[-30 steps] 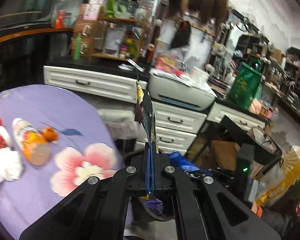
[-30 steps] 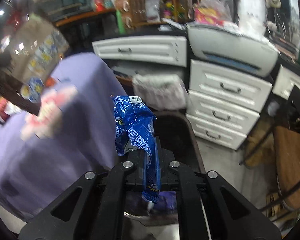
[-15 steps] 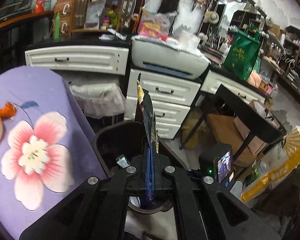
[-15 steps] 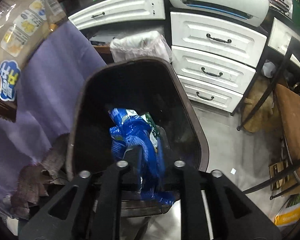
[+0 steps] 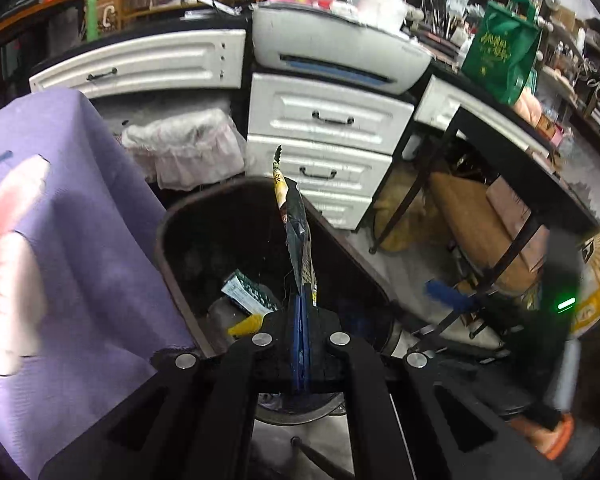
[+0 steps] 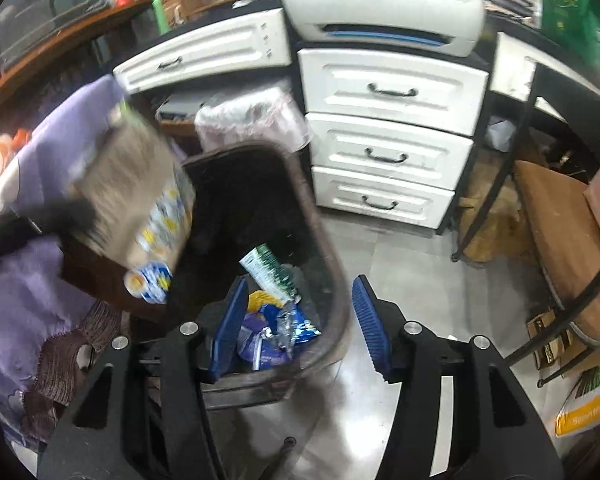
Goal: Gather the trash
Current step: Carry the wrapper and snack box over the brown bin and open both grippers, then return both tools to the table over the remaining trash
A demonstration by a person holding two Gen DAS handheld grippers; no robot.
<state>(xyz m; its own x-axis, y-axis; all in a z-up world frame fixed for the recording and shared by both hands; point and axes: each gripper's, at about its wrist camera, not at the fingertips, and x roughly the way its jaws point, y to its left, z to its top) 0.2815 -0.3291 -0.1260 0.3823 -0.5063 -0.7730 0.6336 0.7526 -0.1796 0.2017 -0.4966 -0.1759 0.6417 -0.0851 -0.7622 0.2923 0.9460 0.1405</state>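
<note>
Left hand-held gripper (image 5: 302, 312) pinches a snack wrapper (image 5: 296, 236) above the dark bin (image 6: 324, 240). Right hand-held gripper (image 6: 296, 320) just spreading, empty; blue wrapper (image 6: 296, 326) lies inside.

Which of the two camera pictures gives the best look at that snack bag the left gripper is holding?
The right wrist view. There the snack bag shows its broad printed face, though blurred, above the dark trash bin. The left wrist view sees the bag only edge-on, a thin strip pinched in the left gripper.
</note>
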